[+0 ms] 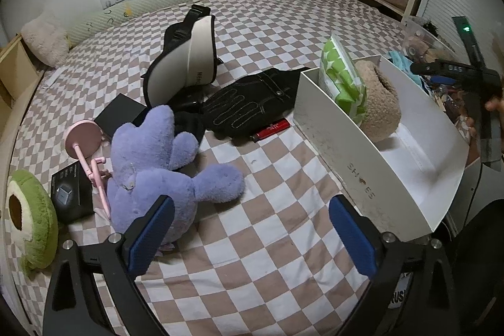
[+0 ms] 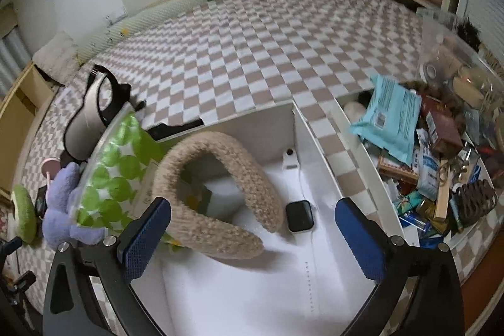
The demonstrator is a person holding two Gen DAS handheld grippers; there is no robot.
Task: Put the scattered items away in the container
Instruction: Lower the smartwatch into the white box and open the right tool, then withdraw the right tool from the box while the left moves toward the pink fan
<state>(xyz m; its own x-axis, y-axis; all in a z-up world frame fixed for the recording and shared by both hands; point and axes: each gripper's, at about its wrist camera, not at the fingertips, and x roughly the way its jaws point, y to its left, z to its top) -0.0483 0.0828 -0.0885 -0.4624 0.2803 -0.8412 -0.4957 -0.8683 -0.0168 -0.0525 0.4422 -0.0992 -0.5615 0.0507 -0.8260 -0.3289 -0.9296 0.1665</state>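
Both grippers empty, fingers wide apart, over the checkered bed.
The white cardboard shoe box holds a beige fuzzy slipper; left gripper hangs near a purple plush toy, right gripper above the box.

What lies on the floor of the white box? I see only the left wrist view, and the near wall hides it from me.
Observer: A smartwatch with a dark screen lies flat there, beside the tan fuzzy item.
Operator: Is the right gripper holding something?
Observer: No. The right gripper is open and empty, above the white box.
Operator: Is there anything on the right side of that box?
Observer: Yes, a second white box, heaped with small packets; a teal packet lies on top of the heap.
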